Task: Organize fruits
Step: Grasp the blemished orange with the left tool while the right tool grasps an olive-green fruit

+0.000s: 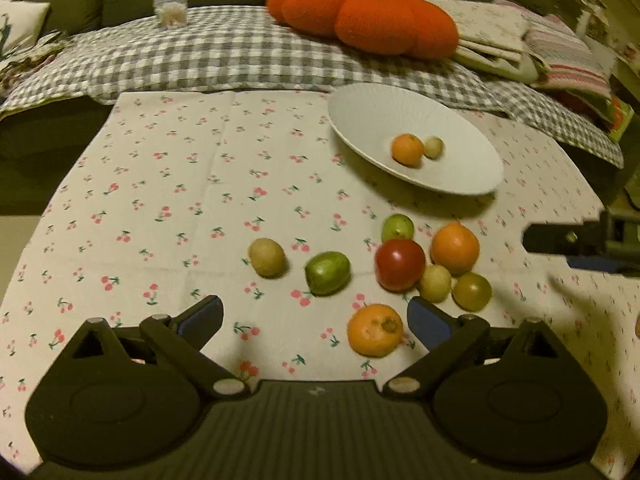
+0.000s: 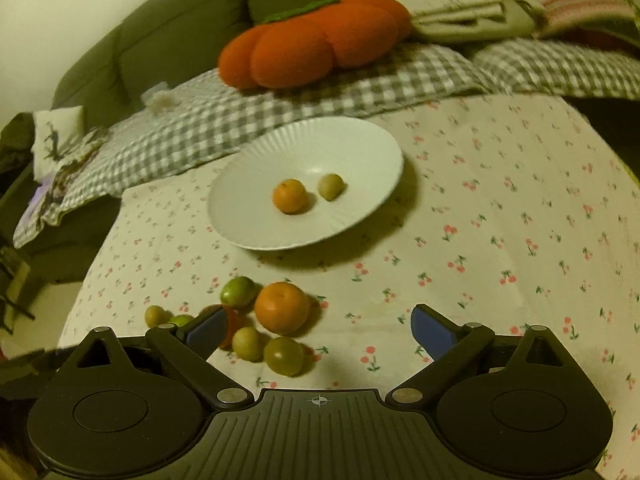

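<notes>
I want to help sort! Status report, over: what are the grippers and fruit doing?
Left gripper open, empty. Right gripper open, empty. White plate holds an orange and a small yellow-green fruit; the rest lie loose on the cloth. Nothing blocking.

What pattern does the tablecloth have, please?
Small red cherries on white tablecloth; clearest in the left wrist view.

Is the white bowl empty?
No. The bowl holds an orange and a small yellow-green fruit.
</notes>
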A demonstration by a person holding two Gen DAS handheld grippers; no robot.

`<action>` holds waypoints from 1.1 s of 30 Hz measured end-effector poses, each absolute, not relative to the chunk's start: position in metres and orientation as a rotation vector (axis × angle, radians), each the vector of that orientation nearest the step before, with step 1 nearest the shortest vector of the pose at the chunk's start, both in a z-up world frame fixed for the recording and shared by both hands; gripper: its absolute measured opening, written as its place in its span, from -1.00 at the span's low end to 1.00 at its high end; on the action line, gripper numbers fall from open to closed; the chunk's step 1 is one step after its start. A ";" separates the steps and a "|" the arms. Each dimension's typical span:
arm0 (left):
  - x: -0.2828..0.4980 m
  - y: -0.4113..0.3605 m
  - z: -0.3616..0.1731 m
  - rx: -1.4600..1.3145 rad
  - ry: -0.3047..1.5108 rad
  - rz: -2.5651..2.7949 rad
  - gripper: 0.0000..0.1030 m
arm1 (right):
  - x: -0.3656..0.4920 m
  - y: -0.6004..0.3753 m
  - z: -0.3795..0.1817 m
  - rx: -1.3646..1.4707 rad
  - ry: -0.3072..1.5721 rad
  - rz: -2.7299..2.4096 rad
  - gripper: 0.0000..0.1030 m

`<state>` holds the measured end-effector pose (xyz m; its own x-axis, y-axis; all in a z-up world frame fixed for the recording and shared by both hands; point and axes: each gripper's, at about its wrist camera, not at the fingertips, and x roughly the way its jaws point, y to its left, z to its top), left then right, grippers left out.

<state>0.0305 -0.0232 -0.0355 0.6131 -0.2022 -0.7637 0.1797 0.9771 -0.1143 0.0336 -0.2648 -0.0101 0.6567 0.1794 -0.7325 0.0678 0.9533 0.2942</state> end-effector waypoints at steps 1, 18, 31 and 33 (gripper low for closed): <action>0.029 -0.026 -0.037 -0.021 0.885 -0.236 0.85 | 0.034 -0.266 -0.012 0.320 0.858 0.064 0.91; 0.027 -0.052 -0.060 0.032 0.898 -0.339 -0.35 | 0.040 -0.229 -0.039 0.158 0.936 0.160 0.33; 0.032 -0.040 -0.057 0.000 0.918 -0.287 -0.36 | 0.047 -0.205 -0.054 0.000 0.944 0.188 -0.01; 0.032 -0.040 -0.055 -0.002 0.914 -0.288 -0.36 | 0.048 -0.203 -0.054 -0.022 0.938 0.190 -0.22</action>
